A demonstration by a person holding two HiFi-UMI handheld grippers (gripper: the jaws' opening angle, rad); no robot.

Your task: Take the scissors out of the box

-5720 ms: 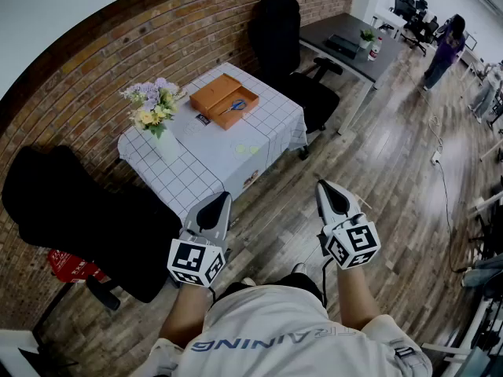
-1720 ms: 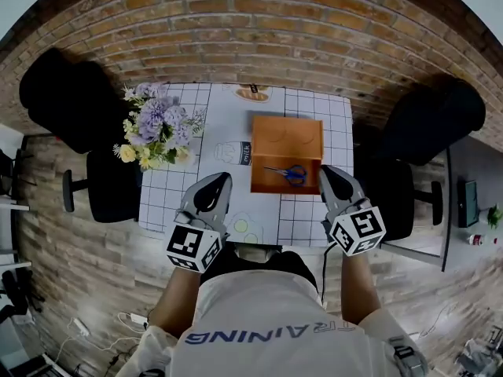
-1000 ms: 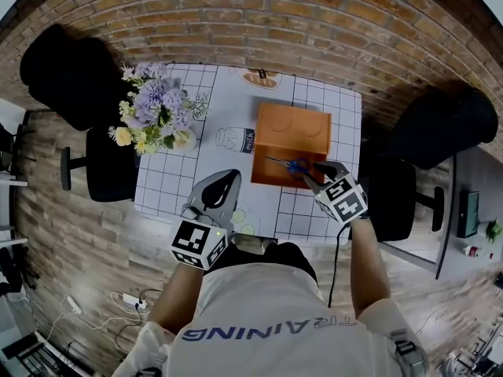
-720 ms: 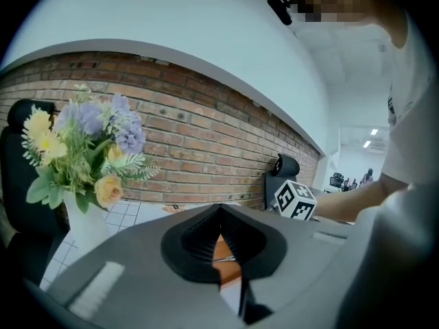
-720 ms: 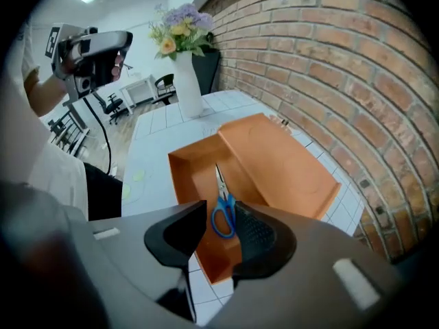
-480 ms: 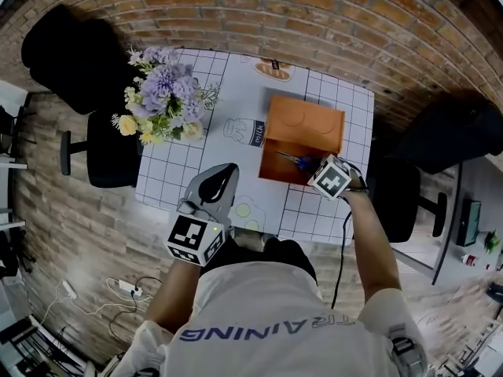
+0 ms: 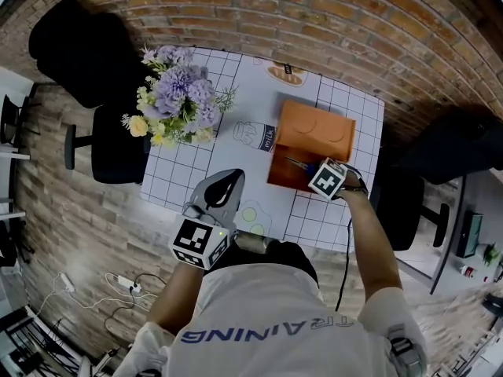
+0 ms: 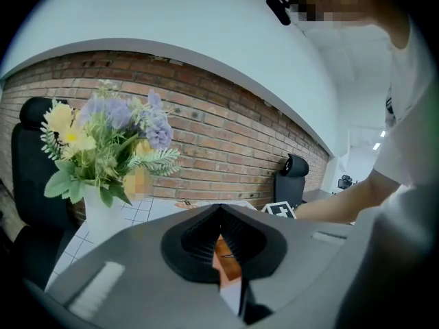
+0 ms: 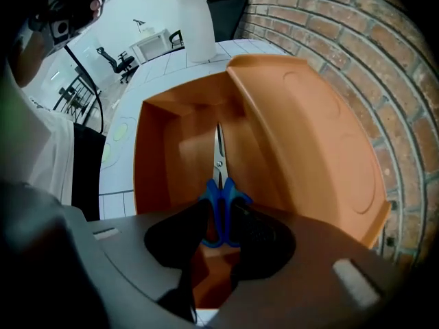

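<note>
Worktop: white grid-patterned cloth, set against a brick wall.
Box: orange, on the worktop's right half, lid open and leaning toward the wall.
Flowers: purple and yellow bunch at the worktop's left end.
Left claw: level over the worktop's near edge, tips pressed together, nothing held.
Right claw: pointing down into the box, spread, astride the blue handles.
Scissors: lying on the box floor, blades pointing away from the claw.

The scissors show shiny metal blades and blue plastic handles.
</note>
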